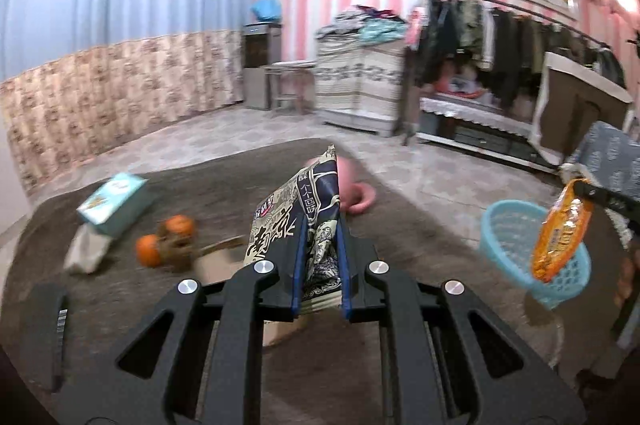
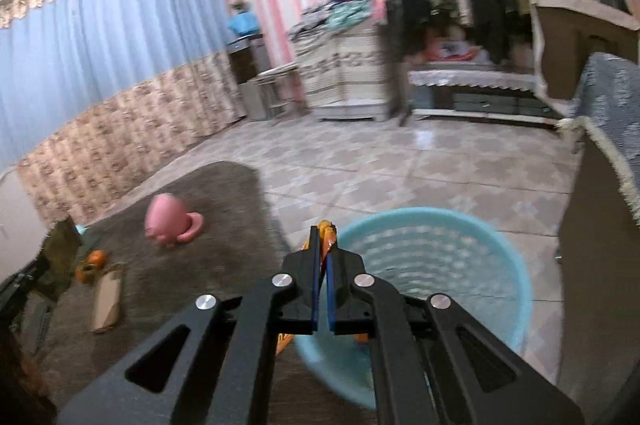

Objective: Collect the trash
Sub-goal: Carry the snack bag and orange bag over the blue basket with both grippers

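Note:
My left gripper (image 1: 321, 225) is shut on a dark blue and white snack bag (image 1: 298, 209), held upright above the brown table (image 1: 120, 305). My right gripper (image 2: 323, 237) is shut on an orange wrapper (image 2: 326, 230) that pokes out past its tips. From the left wrist view that orange wrapper (image 1: 560, 233) hangs over the light blue mesh basket (image 1: 512, 237) at the right. In the right wrist view the basket (image 2: 432, 257) lies just ahead of and below the right gripper, on the floor beside the table.
On the table lie a teal box (image 1: 114, 203), a white crumpled bag (image 1: 86, 251), two oranges (image 1: 150, 249), a pink cup (image 2: 166, 219) and a brown paper piece (image 2: 106, 299). A tiled floor (image 2: 380, 165), a clothes rack (image 1: 500, 37) and a covered cabinet (image 1: 360, 81) lie beyond.

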`<state>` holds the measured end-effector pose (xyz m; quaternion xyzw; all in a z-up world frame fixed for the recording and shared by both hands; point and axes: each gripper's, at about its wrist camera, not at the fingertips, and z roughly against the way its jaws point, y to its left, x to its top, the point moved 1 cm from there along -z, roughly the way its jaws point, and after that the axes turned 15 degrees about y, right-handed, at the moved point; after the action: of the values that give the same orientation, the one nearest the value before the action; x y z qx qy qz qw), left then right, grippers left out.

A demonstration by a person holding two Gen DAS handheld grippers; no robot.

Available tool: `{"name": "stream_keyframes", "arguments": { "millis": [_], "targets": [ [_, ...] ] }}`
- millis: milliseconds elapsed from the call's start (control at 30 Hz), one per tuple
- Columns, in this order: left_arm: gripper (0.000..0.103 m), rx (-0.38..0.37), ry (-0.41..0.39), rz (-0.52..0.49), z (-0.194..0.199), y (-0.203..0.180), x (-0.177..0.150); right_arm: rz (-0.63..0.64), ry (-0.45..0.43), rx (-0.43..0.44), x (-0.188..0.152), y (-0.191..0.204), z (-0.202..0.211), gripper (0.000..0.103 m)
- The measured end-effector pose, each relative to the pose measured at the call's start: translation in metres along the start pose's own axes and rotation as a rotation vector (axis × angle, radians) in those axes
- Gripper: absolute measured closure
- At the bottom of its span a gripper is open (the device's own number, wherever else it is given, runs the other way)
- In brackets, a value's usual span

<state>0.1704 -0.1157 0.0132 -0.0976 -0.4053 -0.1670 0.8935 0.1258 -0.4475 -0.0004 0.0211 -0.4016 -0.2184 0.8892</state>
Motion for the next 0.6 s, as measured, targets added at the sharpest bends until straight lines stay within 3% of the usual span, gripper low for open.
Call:
{"name": "stream_keyframes", "arguments": {
  "millis": [333, 600],
  "targets": [
    [0.090, -0.161, 0.029, -0.118, -0.036, -0.111, 0.009, -0.062, -0.026, -0.111, 0.010, -0.063, -0.013, 0.100],
    [0.090, -0.260, 0.054, -0.191, -0.057, -0.181, 0.008, -0.092, -0.018, -0.141, 0.010, -0.102, -0.023, 0.100]
  ]
}}
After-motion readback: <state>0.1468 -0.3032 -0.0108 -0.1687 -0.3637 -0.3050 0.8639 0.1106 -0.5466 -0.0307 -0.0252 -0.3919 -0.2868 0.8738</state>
